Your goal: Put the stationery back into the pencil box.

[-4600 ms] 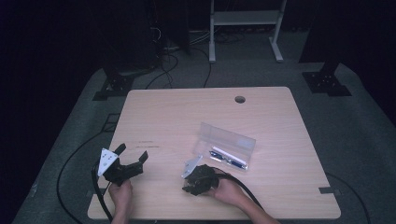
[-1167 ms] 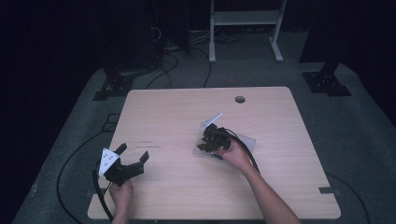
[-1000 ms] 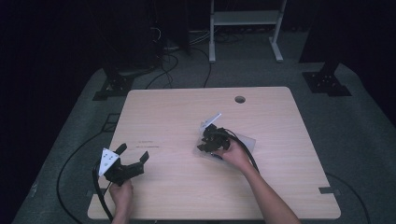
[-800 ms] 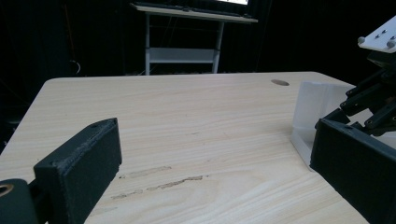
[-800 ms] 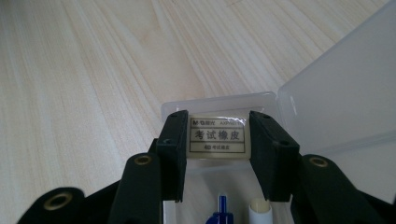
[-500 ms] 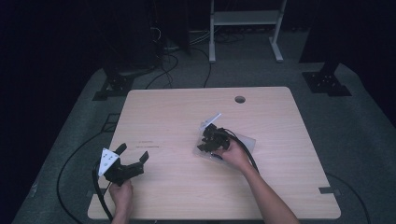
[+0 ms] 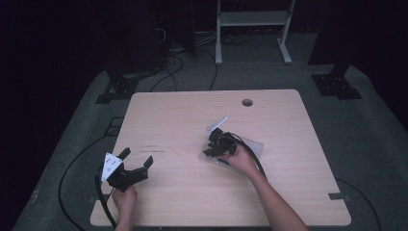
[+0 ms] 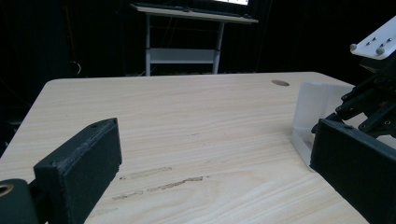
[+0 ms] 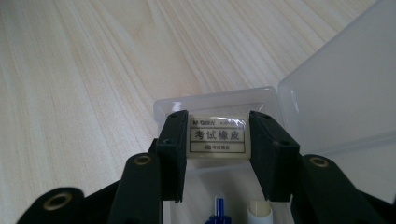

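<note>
Black plastic jaws of the right gripper (image 9: 218, 140) are clamped on the 2 short ends of a cream eraser (image 9: 218, 136), its printed label facing up; I'd say it is gripped across its length so it can go flat into, or come out of, the end of the clear plastic case (image 9: 212, 100) beneath it; I cannot tell which, nor whether the eraser touches the case floor. The hinged lid (image 9: 345, 88) lies thrown back to one side, which leaves the tray free to reach from above. Nearer the camera 2 other items lie in the tray, a blue tip (image 9: 218, 205) and a white cap (image 9: 259, 212), probably pens. The left gripper (image 7: 129, 166) rests near the table's near left corner, well apart from the case, jaws wide apart and holding nothing, seemingly waiting. Count: 2 grippers, 1 case, 1 eraser, 2 pen-like items, all on 1 pale wooden table (image 7: 178, 120).
</note>
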`<state>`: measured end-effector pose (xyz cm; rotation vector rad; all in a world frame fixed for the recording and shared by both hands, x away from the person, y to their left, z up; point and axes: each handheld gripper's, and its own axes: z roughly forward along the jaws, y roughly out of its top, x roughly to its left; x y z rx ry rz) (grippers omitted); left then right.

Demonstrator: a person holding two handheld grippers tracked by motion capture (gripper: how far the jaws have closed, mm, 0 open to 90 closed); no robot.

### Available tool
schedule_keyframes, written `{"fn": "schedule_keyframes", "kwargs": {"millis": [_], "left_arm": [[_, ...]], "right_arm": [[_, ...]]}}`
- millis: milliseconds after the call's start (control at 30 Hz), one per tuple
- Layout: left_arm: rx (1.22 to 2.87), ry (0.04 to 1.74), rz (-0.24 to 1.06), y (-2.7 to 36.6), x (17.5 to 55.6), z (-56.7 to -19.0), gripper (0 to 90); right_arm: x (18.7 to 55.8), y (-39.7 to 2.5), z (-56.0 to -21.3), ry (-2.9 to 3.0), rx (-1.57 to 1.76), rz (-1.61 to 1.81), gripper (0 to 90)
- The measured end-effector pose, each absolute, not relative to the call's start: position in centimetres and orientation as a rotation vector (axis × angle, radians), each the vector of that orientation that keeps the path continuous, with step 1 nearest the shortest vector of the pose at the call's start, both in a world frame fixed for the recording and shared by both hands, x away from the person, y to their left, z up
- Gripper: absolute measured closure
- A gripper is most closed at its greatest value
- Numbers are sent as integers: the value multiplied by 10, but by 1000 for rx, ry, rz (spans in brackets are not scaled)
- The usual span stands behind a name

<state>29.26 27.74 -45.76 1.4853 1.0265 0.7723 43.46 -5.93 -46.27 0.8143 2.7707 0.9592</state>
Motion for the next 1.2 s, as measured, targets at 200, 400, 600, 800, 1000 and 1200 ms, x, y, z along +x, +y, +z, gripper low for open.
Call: {"fn": "schedule_keyframes", "kwargs": {"millis": [200,400,600,800,1000,1200], "left_arm": [[1496,1022,777,276,293,-457,11],[1486,1027,775,277,292,-457,11],[1483,1033,775,277,291,-458,11],[1487,1034,774,276,291,-458,11],[1490,1033,773,275,291,-459,11],[1487,1033,778,278,289,-458,11]], "right_arm": [[435,-59,-464,2775,822,961,578],[436,-60,-462,2770,833,970,542],[433,-62,-457,2765,829,986,531],[429,-68,-448,2759,812,1015,499],[422,-78,-443,2753,788,1057,463],[412,-88,-437,2739,764,1071,437]]}}
